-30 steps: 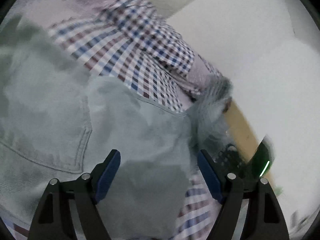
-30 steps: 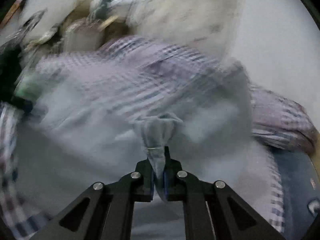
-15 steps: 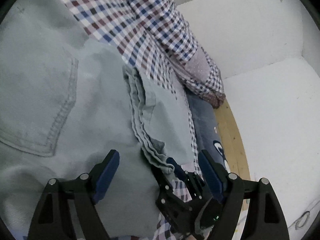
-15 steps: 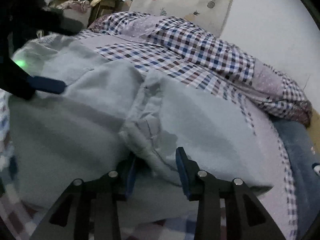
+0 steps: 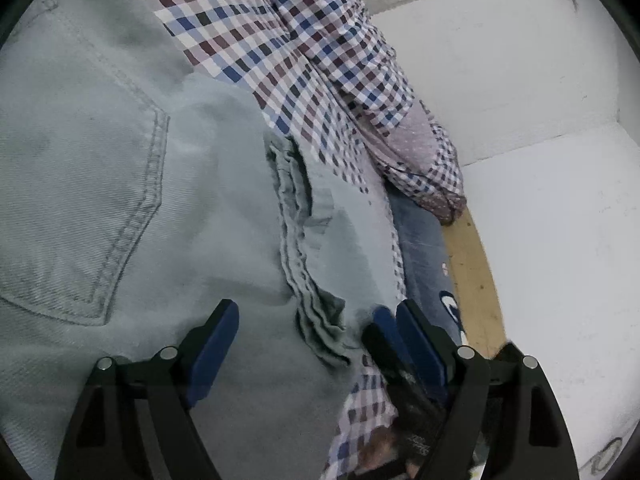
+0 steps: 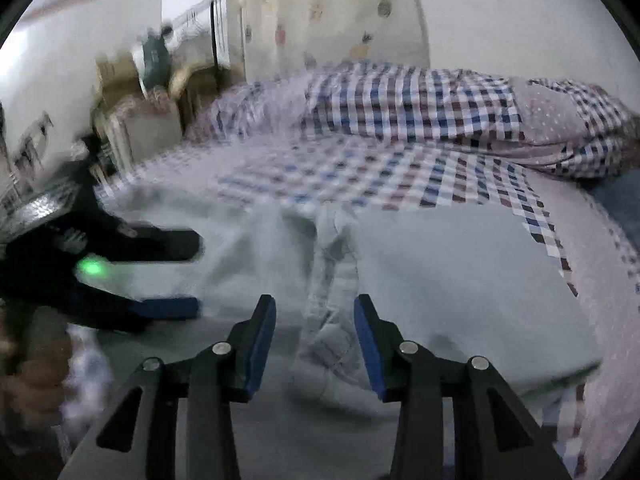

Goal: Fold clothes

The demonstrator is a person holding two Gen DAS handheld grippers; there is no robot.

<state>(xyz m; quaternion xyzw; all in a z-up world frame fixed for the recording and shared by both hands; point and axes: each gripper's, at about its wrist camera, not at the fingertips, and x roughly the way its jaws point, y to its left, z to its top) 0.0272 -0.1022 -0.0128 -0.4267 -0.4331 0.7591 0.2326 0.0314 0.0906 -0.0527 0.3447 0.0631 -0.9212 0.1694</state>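
Pale denim jeans [image 5: 120, 200] beneath both claws, left [image 5: 316, 344] and right [image 6: 315, 344], spread, seemingly empty.

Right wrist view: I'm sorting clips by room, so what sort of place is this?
Most likely a bedroom: pale jeans lie on a bed with a checked quilt, and a patterned curtain hangs behind.

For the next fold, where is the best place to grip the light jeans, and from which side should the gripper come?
Probably the bunched hem edge of the light jeans, where layers stack into a raised ridge. The open left gripper already straddles it, so it could come straight down from above and close across the ridge.
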